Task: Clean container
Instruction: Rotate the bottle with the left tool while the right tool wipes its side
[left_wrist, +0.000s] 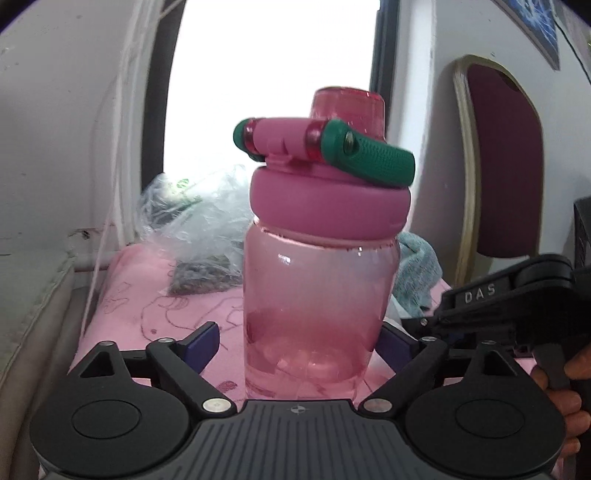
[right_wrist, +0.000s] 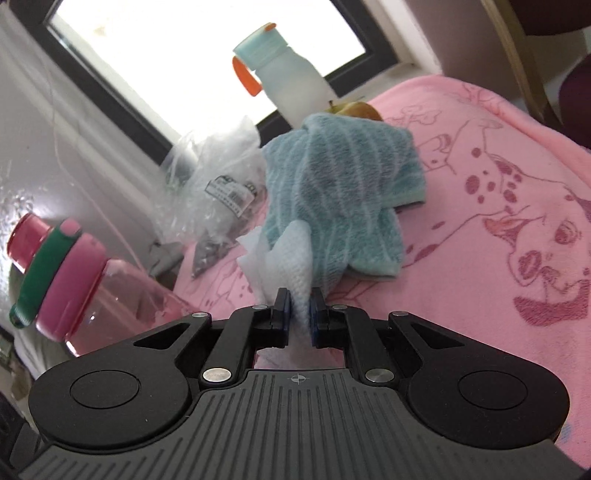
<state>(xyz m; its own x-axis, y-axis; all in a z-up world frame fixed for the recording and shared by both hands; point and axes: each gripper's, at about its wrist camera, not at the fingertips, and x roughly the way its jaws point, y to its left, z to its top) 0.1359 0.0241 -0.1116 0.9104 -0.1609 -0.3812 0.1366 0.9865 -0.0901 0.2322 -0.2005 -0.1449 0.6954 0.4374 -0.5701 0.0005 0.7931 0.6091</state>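
Pink and translucent, the bottle (left_wrist: 317, 266) stood upright at frame centre between the wide-open, empty left gripper (left_wrist: 299, 341). The right gripper (right_wrist: 298, 314), pinched tight on a white wipe (right_wrist: 284, 254), had the bottle (right_wrist: 92, 288) at lower left.

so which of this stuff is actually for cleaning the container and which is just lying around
For the job:
- pink translucent plastic bottle with green strap
- white paper wipe, clamped in the right hand-held gripper
- left hand-held gripper, open around the bottle

Lying about:
- teal striped towel
- white frosted bottle with orange loop
- apple
- clear plastic bag
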